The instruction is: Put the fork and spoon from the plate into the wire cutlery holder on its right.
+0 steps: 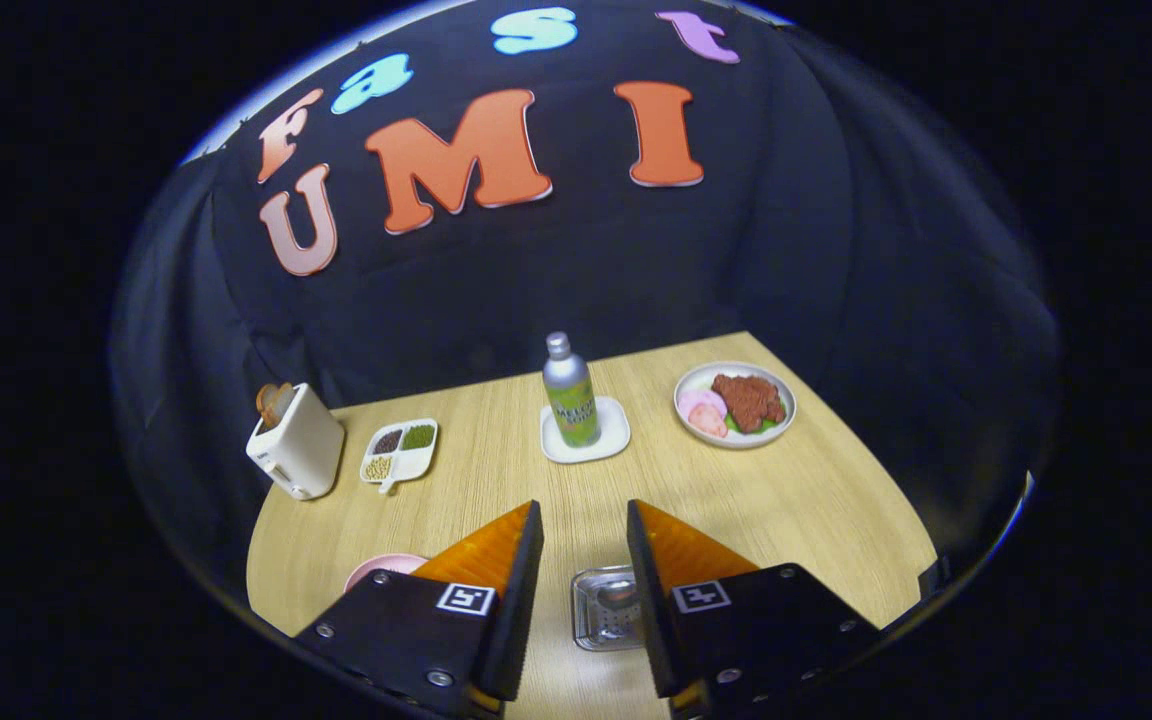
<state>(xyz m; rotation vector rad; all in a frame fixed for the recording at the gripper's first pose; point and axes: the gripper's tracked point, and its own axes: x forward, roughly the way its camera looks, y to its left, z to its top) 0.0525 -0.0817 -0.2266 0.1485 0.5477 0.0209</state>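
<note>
My gripper hangs open above the near part of the wooden table, with nothing between its fingers. Below and between the fingers stands the metal cutlery holder, seen from above and partly hidden by the right finger. A rounded shiny piece of cutlery lies inside it; I cannot tell if it is the spoon or the fork. A sliver of the pink plate peeks out to the left, behind the left finger, and what lies on it is hidden.
Beyond the fingers a green-labelled metal bottle stands on a white square coaster. A plate of meat sits far right, a divided dish of beans and a white toaster with bread far left.
</note>
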